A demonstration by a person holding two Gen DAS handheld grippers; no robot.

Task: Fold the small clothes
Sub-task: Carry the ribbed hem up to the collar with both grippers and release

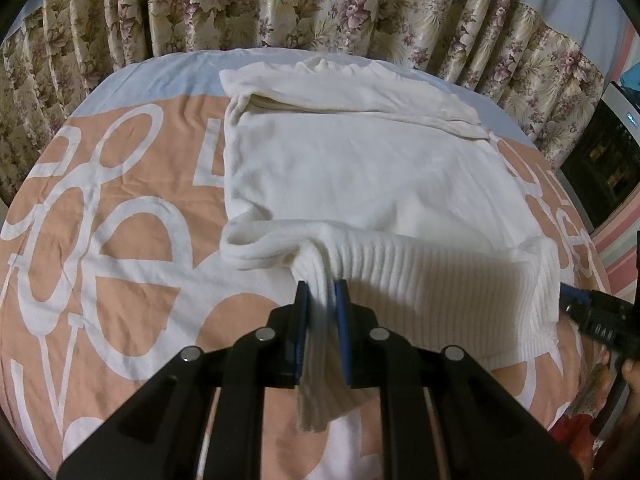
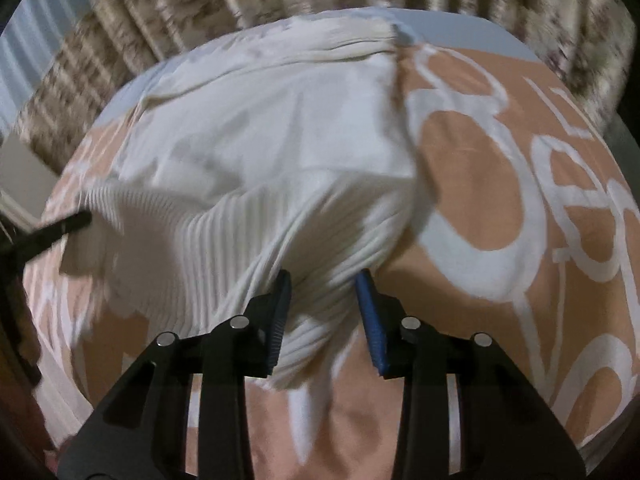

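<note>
A white knit sweater [image 1: 360,168] lies on the bed with its sleeves folded across the top and its ribbed hem toward me. My left gripper [image 1: 322,288] is shut on the hem's left part and lifts it a little. In the right wrist view the same sweater [image 2: 260,140] fills the middle, blurred by motion. My right gripper [image 2: 324,280] has the ribbed hem [image 2: 320,312] bunched between its fingers, with a wider gap between the blue pads [image 2: 370,320]. The right gripper also shows at the right edge of the left wrist view [image 1: 576,300].
The bed has a peach cover with large white letters [image 1: 120,240]. Floral curtains [image 1: 320,0] hang behind the bed. A dark appliance [image 1: 604,152] stands at the right. The left gripper shows at the left edge of the right wrist view [image 2: 60,228].
</note>
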